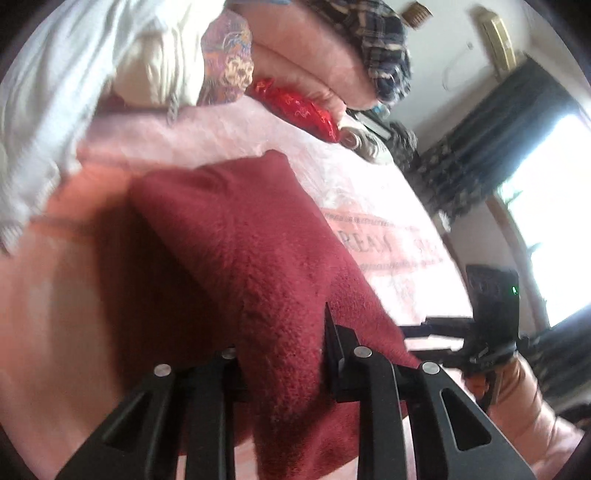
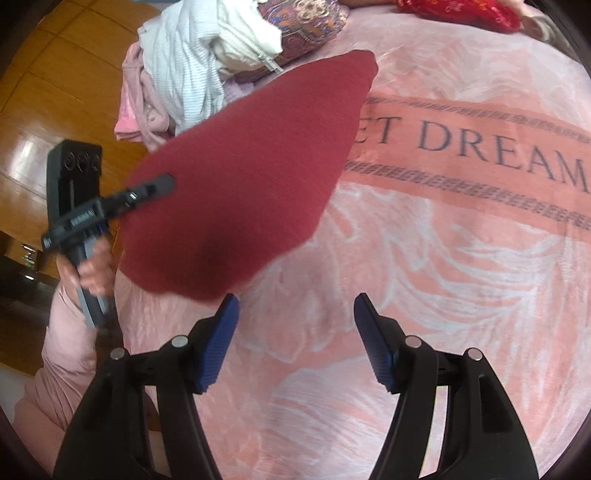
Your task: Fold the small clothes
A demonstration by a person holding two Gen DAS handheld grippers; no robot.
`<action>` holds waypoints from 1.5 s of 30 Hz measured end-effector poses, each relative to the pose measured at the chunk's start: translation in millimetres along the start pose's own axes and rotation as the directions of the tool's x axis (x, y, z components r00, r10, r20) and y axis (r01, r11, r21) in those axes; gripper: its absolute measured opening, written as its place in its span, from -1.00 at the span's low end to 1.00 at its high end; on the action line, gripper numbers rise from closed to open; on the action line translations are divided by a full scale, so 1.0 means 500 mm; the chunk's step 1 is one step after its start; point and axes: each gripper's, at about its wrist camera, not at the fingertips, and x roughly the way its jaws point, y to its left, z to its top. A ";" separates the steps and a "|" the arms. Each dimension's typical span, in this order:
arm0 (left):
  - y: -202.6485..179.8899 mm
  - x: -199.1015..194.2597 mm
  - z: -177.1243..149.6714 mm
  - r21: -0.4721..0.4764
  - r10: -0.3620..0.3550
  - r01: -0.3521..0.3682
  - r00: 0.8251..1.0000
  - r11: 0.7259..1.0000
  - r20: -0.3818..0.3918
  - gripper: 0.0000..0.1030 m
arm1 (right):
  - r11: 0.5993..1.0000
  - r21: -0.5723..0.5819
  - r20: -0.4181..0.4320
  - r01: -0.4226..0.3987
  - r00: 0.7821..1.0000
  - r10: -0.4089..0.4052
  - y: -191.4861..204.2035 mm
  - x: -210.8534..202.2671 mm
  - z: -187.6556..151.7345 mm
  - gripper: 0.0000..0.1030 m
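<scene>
A dark red fleece garment is lifted off the pink bed, folded over and hanging. My left gripper is shut on its near edge, with the cloth draped between the fingers. In the right wrist view the left gripper holds the garment's left side. My right gripper is open and empty, just below the garment's lower edge, over the blanket. It also shows in the left wrist view at the right.
A pink blanket with "DREAM" lettering covers the bed. A pile of white and pink clothes lies at the far left edge. A red cushion and patterned pillow lie at the back. Wooden floor is to the left.
</scene>
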 end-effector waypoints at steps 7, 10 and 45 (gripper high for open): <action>0.090 -0.001 -0.026 -0.028 -0.010 0.009 0.999 1.000 -0.031 -0.48 | 0.995 -0.103 -0.026 0.001 1.000 -0.004 0.074 0.062 -0.001 0.34; 0.087 0.008 -0.037 -0.059 -0.056 0.055 0.998 0.997 -0.005 -0.46 | 0.981 -0.190 -0.036 0.030 0.999 -0.038 0.127 0.095 -0.007 0.34; 0.071 0.059 -0.111 -0.033 -0.015 0.010 0.992 0.999 -0.128 0.04 | 0.969 -0.164 -0.059 0.184 0.979 -0.195 0.029 0.030 -0.067 -0.51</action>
